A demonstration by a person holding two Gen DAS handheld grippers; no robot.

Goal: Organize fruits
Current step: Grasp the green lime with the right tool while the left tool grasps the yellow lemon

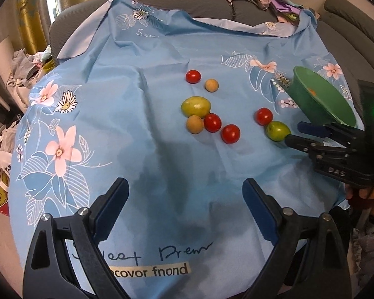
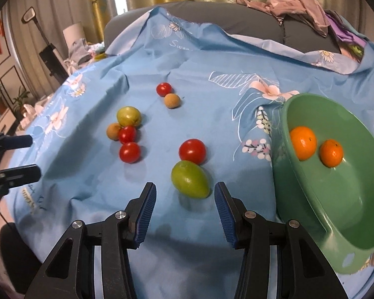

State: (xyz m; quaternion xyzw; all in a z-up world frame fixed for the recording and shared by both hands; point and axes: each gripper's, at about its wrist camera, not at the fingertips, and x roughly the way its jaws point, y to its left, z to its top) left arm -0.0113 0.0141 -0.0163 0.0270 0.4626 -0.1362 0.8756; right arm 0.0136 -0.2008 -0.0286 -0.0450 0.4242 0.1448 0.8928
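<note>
A blue floral cloth (image 2: pixel 92 179) covers the surface. My right gripper (image 2: pixel 184 206) hangs with fingers apart, the near green fruit (image 2: pixel 190 179) just ahead between them, untouched. My left gripper (image 1: pixel 185 194) gapes wide over bare cloth. Two oranges (image 2: pixel 303 142) sit in the green bowl (image 2: pixel 336 236); tomatoes (image 2: pixel 192 151) lie loose

Glossy plastic bowl (image 2: pixel 336 199), smooth cloth (image 2: pixel 212 62).
</note>
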